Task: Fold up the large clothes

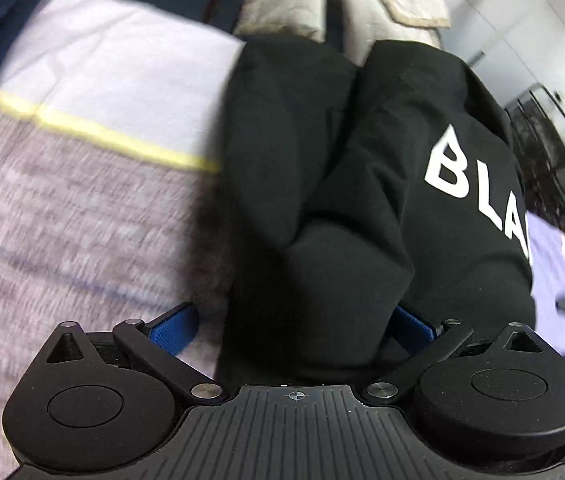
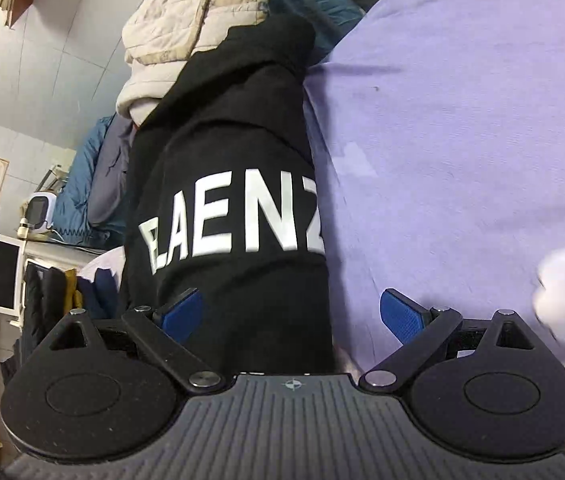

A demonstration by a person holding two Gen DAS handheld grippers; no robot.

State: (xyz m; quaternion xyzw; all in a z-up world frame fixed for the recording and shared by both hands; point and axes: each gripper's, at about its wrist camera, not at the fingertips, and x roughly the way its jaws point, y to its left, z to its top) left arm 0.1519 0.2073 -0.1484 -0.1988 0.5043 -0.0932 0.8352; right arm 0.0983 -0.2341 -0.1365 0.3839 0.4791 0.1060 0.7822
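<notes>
The folded black cotton garment with white block lettering [image 2: 226, 208] lies on the lilac bedsheet [image 2: 462, 120], bunched between the left gripper [image 1: 294, 320], whose grip I cannot tell, while the right gripper [image 2: 292, 312] stands wide, so any tug could spill the fold

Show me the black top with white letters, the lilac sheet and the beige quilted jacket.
black top [image 2: 238, 184], right wrist view, on its front above the letters
lilac sheet [image 2: 462, 120], right wrist view, bare middle
beige quilted jacket [image 2: 162, 32], right wrist view, quilted side
</notes>
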